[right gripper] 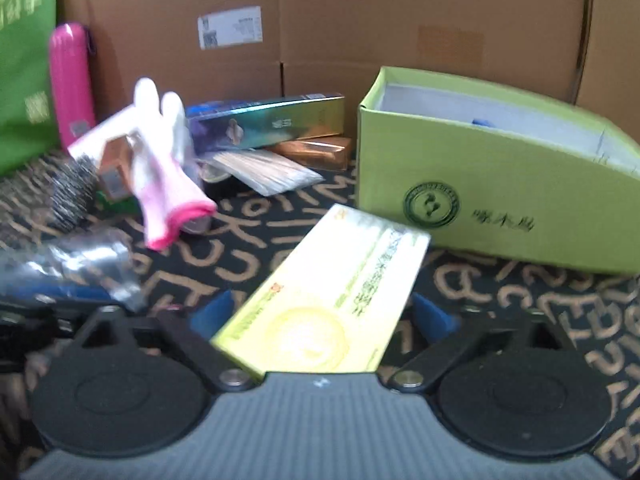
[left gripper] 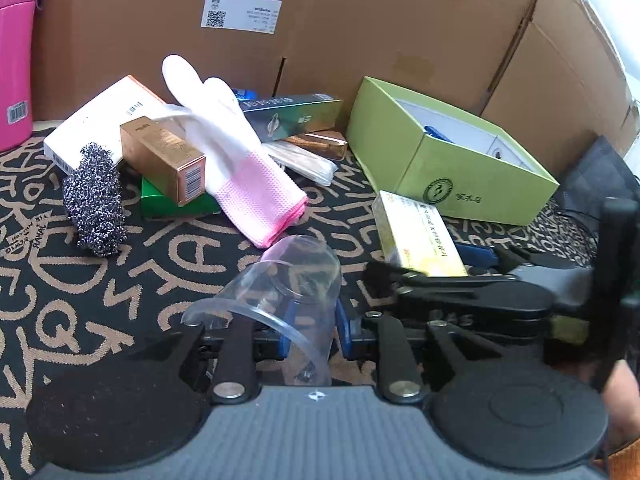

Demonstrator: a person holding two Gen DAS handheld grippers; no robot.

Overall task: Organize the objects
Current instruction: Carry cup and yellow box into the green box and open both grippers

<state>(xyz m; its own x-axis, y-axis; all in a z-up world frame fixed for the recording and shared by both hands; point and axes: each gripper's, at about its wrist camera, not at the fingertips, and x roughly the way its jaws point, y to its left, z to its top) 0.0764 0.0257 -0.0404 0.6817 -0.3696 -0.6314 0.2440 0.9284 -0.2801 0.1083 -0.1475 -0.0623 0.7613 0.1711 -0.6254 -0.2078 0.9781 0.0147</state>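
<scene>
Yellow carton pinched by right gripper, just in front of open green box; to be lifted over rim, lowered flat. Clear plastic cup clamped by left gripper, kept level

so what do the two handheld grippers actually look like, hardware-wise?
Both match: the left gripper and right gripper have a grey ribbed body with a small white mark, two black round discs, black linkage arms on silver pivot pins, and blue finger pads. No cables visible. An orange sleeve edge shows.
</scene>
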